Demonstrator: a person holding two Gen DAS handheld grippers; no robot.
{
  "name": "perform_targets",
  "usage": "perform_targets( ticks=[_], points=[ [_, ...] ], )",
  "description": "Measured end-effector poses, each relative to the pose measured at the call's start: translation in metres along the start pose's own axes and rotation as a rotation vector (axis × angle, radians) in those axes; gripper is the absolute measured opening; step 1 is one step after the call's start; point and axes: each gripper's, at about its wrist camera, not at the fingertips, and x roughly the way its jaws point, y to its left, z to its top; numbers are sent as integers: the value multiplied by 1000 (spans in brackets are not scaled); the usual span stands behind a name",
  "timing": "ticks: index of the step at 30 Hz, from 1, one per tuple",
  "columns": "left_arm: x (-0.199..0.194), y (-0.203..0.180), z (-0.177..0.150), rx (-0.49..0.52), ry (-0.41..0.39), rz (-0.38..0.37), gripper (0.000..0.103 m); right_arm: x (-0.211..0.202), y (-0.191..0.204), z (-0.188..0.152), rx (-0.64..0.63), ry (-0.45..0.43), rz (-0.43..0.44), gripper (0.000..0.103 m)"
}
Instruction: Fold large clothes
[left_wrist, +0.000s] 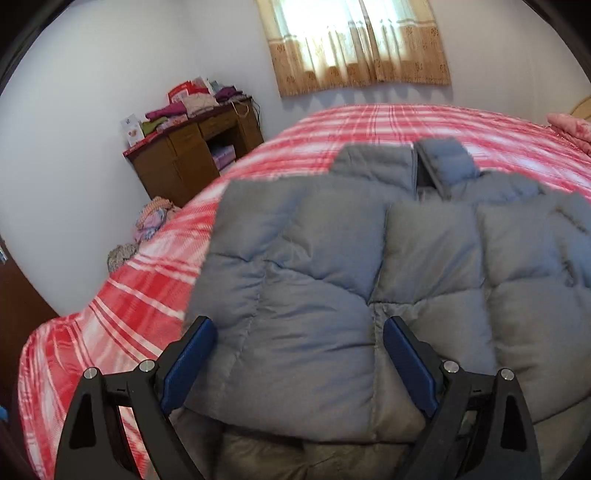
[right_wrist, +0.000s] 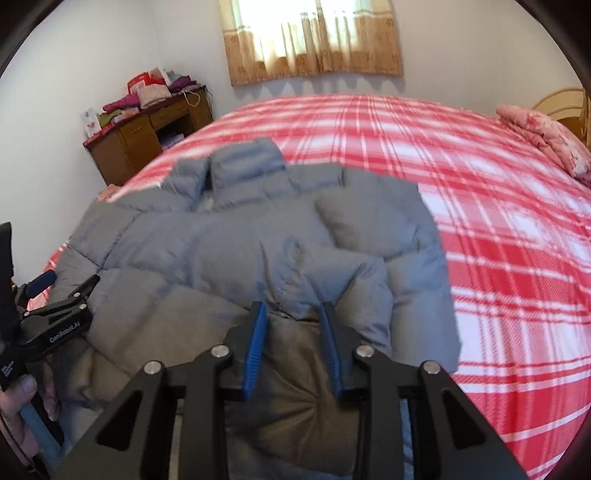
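Grey quilted puffer jacket (left_wrist: 332, 288) spread front-up on bed with red and white plaid cover (left_wrist: 140, 280), collar (left_wrist: 402, 166) pointing toward far wall, zip parted at neck. Both sleeves folded inward across chest; cuff of 1 sleeve (right_wrist: 354, 291) lying over middle of body in right wrist view. Hem end nearest cameras, paler grey-brown fabric (right_wrist: 295, 391) showing there below quilted panels.

Left tongs (left_wrist: 297, 363) wide open, blue pads (left_wrist: 188, 365) far apart, poised just above lower part of jacket near its left edge; nothing between fingers. Same left tongs (right_wrist: 61, 286) seen from side in right wrist view, at jacket's edge, handle gripped by person's hand (right_wrist: 22, 410).

Right tongs (right_wrist: 293, 349) open, narrower gap, blue pads (right_wrist: 255, 347) either side of hem fabric just beneath folded cuff; contact with cloth hard to judge, nothing pinched.

Pink floral pillow (right_wrist: 546, 136) at far right of bed, beside curved wooden headboard (right_wrist: 561, 99). Brown wooden surface (left_wrist: 195, 151) in room corner well apart from jacket, stacked with folded clothes (left_wrist: 184, 107) and boxes. Small heap of clothes (left_wrist: 151, 218) on floor beside bed. Beige patterned curtain (left_wrist: 354, 44) over bright window on far wall
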Motion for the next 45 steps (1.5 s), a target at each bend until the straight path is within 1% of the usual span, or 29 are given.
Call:
perform_targets(
  ticks=[3,10,16,30,33,34,35,36,37,38,39,41,42,43,44,45],
  points=[
    [4,-3,-3,5,15,-4,93,2,-3,-6,-5,-1,6,31],
    [9,-10,-8,34,21,29,94,7,-4,-9,11,8,15,30],
    [12,-6,-7,17,33,8,94,11,1,-10,-3,9,-5,31],
    [13,-5,-7,16,45,2,94,12,2,-12,-17,9,-22,31],
    [4,4,0,2,73,-17,94,2,-3,-10,4,-3,8,31],
    [-3,10,3,-9,78,-27,94,-4,-6,-7,21,-1,13,32],
    [-12,16,6,-15,66,-41,94,-14,-9,-2,38,-12,18,35],
    [-22,23,12,-18,37,-49,94,-24,-10,4,44,-36,16,44],
    [-28,27,16,-19,14,-47,94,-34,-11,11,43,-67,0,51],
    [-33,35,25,-29,-21,-37,94,-41,-12,21,44,-98,-30,63],
    [-35,43,34,-49,-47,-22,94,-46,-13,32,53,-121,-66,69],
    [-26,58,53,-99,-74,10,94,-43,-17,51,64,-141,-104,68],
    [-18,62,60,-111,-71,27,94,-37,-18,60,66,-145,-132,65],
    [-3,65,68,-124,-57,53,94,-28,-19,67,65,-141,-149,62],
    [7,67,72,-130,-45,58,94,-19,-20,70,67,-129,-154,57],
    [23,65,76,-133,-26,64,94,-7,-22,73,73,-111,-163,56]
  ],
)
